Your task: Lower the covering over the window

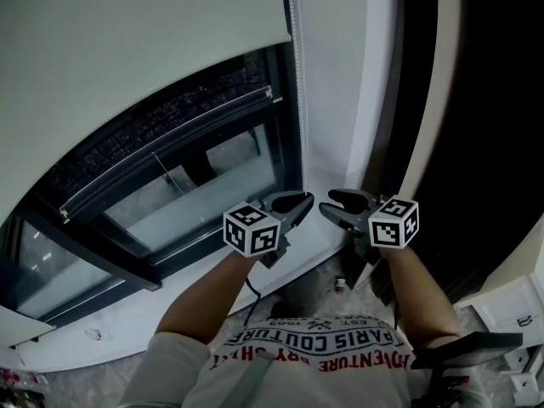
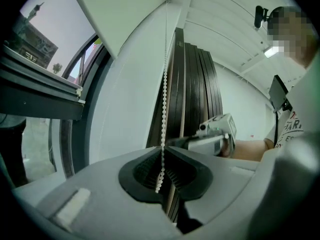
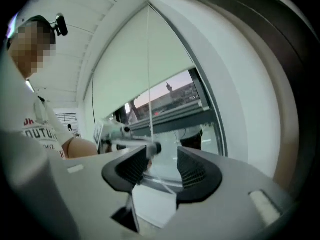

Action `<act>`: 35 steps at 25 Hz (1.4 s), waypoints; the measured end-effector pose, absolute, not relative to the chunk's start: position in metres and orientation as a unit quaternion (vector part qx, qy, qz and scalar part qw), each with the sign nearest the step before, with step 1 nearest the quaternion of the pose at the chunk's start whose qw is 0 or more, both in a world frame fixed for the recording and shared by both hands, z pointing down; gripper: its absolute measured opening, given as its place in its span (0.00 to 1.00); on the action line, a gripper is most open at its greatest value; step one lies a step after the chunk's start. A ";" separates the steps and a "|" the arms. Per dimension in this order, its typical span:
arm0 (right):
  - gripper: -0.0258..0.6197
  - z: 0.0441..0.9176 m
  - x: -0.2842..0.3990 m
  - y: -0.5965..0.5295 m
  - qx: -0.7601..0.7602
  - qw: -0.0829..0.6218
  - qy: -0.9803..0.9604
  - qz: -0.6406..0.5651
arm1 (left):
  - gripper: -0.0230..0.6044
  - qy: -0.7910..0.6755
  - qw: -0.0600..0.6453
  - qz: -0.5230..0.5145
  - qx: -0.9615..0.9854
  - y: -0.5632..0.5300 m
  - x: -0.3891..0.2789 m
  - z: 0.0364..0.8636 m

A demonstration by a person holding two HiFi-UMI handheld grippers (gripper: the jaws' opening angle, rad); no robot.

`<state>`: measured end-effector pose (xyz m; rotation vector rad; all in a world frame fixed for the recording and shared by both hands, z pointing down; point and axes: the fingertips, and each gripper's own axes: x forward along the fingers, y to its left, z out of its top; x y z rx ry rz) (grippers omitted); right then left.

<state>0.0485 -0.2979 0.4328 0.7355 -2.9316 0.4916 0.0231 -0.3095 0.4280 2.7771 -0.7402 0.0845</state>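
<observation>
1. Grip. The left gripper [image 2: 164,151] has its jaws closed on the bead chain [image 2: 164,104], pinched at the tips. The right gripper [image 3: 162,156] holds nothing: its jaws stand wide apart, and a thin line of chain [image 3: 148,74] drops towards the inner edge of one jaw without being pressed.
2. Position of the covering. The roller blind [image 1: 127,32] hangs over the upper part of the window [image 1: 212,168], and the lower glass is bare. The lowering is judged part done.
3. Risk of slip. The small, smooth beads are held only at the jaw tips. A sharp downward pull could probably draw them through the left gripper's hold, and the blind would not follow.
4. Risk of a missed grasp. The chain lies at the side of the right gripper's gap, not in the middle. If the jaws close without shifting across, they may meet on air or only nip the chain's edge.
5. Risk of the wrong run. If the chain is a loop, pulling the other run would likely raise the blind.
6. Hidden parts.
   - The roller and its chain wheel lie above every view.
   - The chain's lower end is cut off.
   - In the head view the chain [image 1: 295,75] fades out between the two grippers.
   - No view shows whether one run or two hang there.
</observation>
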 end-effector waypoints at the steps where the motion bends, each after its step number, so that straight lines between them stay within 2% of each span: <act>1: 0.33 0.408 0.048 -0.300 0.237 0.023 -0.960 0.145 | 0.07 -0.252 0.131 0.031 0.958 -0.305 0.025 0.427; 4: 0.33 0.344 0.039 -0.299 0.219 -0.007 -0.971 0.096 | 0.07 -0.246 0.124 0.037 0.961 -0.293 0.033 0.424; 10: 0.32 0.278 0.010 -0.296 0.200 -0.009 -0.980 0.012 | 0.07 -0.238 0.118 0.034 0.964 -0.275 0.041 0.420; 14: 0.20 0.248 0.005 -0.297 0.208 -0.033 -0.978 -0.006 | 0.07 -0.226 0.112 0.041 0.967 -0.263 0.048 0.417; 17: 0.15 0.231 0.009 -0.297 0.213 -0.060 -0.975 0.000 | 0.07 -0.226 0.109 0.041 0.967 -0.261 0.048 0.416; 21: 0.08 0.221 0.014 -0.299 0.226 -0.073 -0.971 0.007 | 0.07 -0.228 0.110 0.035 0.967 -0.260 0.047 0.416; 35: 0.07 0.247 0.013 -0.316 0.237 -0.057 -0.970 0.012 | 0.07 -0.227 0.104 0.059 0.966 -0.280 0.046 0.441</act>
